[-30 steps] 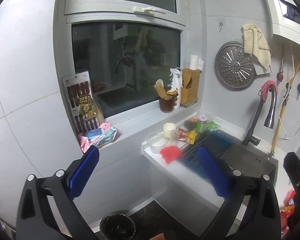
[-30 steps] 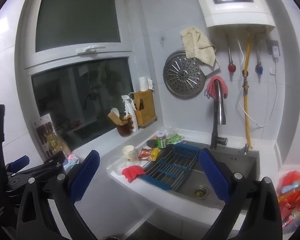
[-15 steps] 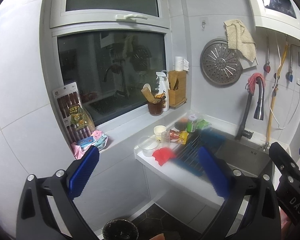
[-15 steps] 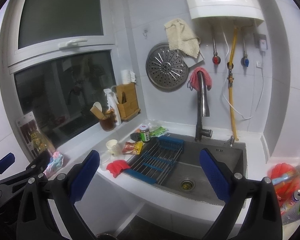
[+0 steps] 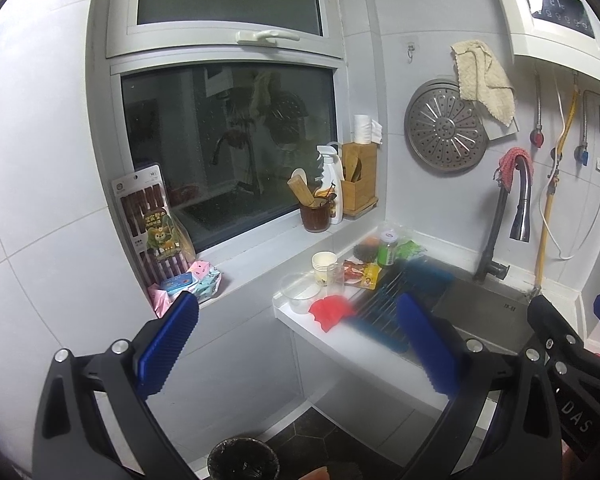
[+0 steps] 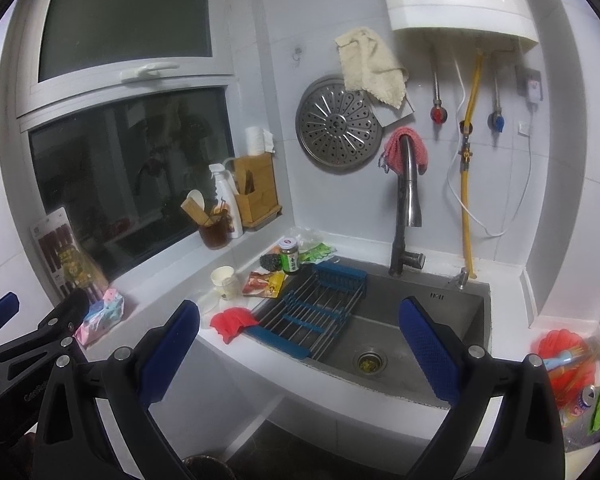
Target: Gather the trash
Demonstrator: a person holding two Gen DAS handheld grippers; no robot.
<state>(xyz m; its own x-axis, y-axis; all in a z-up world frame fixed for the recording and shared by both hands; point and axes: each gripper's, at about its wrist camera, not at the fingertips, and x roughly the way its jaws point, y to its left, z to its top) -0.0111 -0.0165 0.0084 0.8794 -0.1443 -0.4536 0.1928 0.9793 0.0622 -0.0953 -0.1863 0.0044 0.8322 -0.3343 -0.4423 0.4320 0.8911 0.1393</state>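
Both grippers hang in the air well short of the sink counter. My left gripper (image 5: 300, 344) is open with nothing between its blue pads, and so is my right gripper (image 6: 300, 344). On the white counter (image 6: 260, 360) lie a red wrapper (image 6: 232, 322), a printed snack packet (image 6: 265, 283), a stack of paper cups (image 6: 225, 282), a green-labelled jar (image 6: 290, 256) and green wrappers (image 6: 320, 251). In the left wrist view the red wrapper (image 5: 330, 312) and the cups (image 5: 324, 266) sit beside a clear plastic bowl (image 5: 300, 296). A dark trash bin (image 5: 242, 460) stands on the floor below.
A steel sink (image 6: 400, 336) with a blue drying rack (image 6: 316, 312) and a tall faucet (image 6: 406, 208) fills the counter's right part. The window sill (image 5: 252, 256) holds packets, a utensil cup and a spray bottle. A red dish with brushes (image 6: 564, 356) sits far right.
Both cameras have swung and shifted over the second: the sink and counter slid leftwards and lower in the right wrist view. Both grippers stayed open and nothing was taken hold of.
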